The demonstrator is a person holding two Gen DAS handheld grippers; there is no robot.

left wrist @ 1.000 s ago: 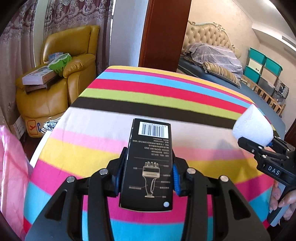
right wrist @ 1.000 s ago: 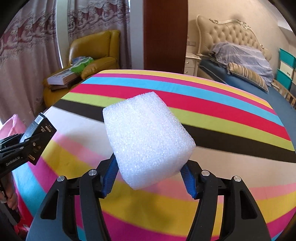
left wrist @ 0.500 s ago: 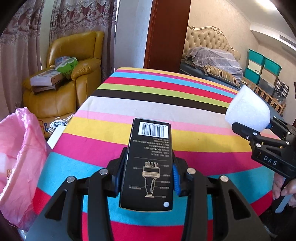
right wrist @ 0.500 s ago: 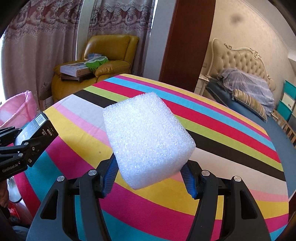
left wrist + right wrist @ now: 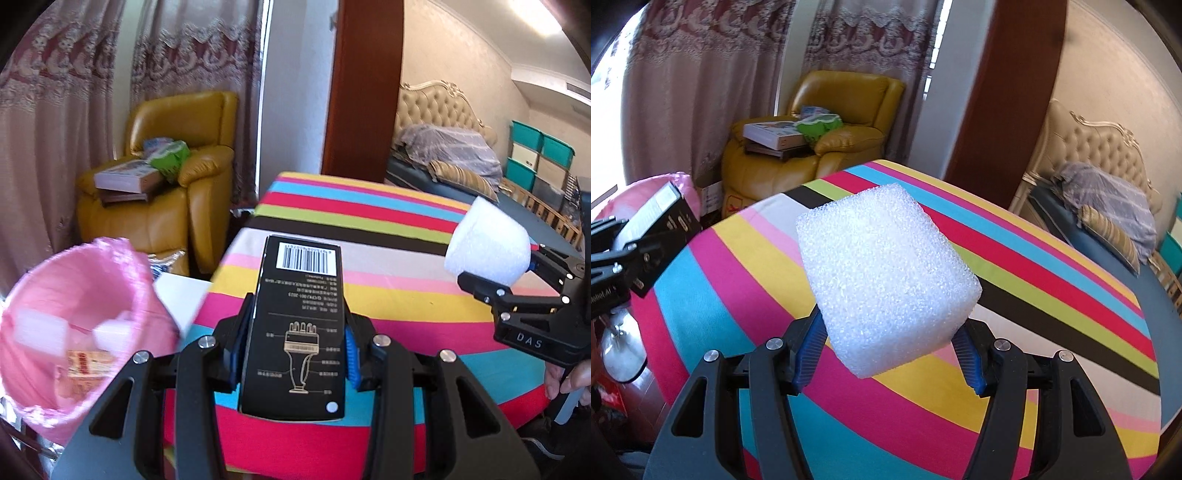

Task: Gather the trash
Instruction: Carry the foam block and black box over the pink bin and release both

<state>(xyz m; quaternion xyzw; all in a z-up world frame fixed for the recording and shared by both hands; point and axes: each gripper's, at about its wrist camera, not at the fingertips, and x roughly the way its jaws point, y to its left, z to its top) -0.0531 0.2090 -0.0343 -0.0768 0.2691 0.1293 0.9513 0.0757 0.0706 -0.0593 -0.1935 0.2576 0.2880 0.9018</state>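
Carrying my left gripper [image 5: 293, 338] clamped on a black box [image 5: 299, 325], right gripper [image 5: 886, 354] clamped on foam [image 5: 886, 273]; pink bin [image 5: 70, 295], lower left, awaits both.

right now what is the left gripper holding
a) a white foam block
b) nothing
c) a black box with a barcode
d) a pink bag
c: in the left wrist view the left gripper is shut on the black box with a barcode at its far end; the foam block sits in the right gripper, and the pink bag lines a bin off to the side.
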